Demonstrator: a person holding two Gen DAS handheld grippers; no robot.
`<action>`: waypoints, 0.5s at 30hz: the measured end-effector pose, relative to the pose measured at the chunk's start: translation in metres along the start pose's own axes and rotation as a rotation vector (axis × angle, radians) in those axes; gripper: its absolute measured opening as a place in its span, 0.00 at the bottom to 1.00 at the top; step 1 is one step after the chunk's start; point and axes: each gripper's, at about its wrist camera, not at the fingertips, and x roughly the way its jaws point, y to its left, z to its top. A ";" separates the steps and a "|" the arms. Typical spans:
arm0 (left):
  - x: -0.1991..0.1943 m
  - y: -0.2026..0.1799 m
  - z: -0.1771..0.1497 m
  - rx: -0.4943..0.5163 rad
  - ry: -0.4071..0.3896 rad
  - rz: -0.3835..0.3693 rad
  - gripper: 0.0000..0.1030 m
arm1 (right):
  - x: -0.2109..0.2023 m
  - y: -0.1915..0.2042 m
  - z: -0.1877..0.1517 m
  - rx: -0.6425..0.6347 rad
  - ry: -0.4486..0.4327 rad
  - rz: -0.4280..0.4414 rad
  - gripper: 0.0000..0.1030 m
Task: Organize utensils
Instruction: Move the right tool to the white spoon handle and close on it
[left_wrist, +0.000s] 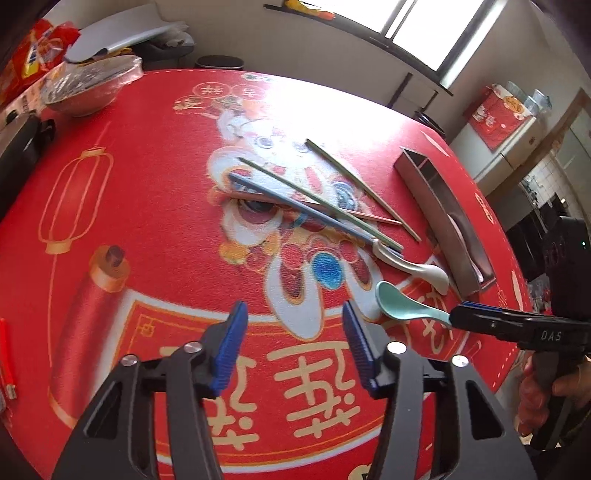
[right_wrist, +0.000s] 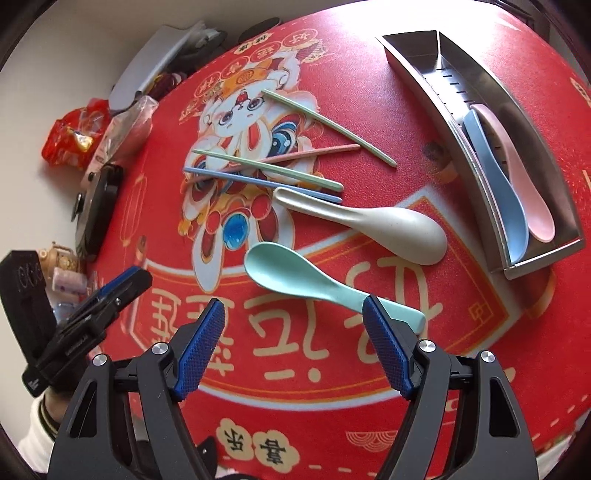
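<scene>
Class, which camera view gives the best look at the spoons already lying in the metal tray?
The right wrist view: it looks down into the steel utensil tray, showing the blue plastic spoon and pink plastic spoon whole. The left wrist view sees the tray side-on, hiding them almost entirely.

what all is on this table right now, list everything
mint spoon: 1, on cloth, handle by right gripper
cream spoon: 1, on cloth beside mint spoon
blue spoon, pink spoon: 1 each, in tray, same compartment
chopsticks: at least 5, green, blue, pink, crossed mid-table
tray: 1, steel, two compartments
tablecloth: 1, red, printed
bowl: 1, film-covered, far edge
left gripper: black, jaws open, empty
right gripper: black, jaws open
</scene>
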 end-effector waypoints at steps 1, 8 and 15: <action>0.006 -0.007 0.003 0.024 0.011 -0.017 0.38 | 0.001 -0.003 -0.001 0.004 0.009 -0.020 0.69; 0.049 -0.048 0.028 0.103 0.074 -0.128 0.21 | -0.006 -0.034 -0.010 0.077 0.011 -0.064 0.62; 0.053 -0.044 0.038 0.096 0.075 -0.081 0.21 | -0.021 -0.045 -0.006 0.052 -0.034 -0.069 0.56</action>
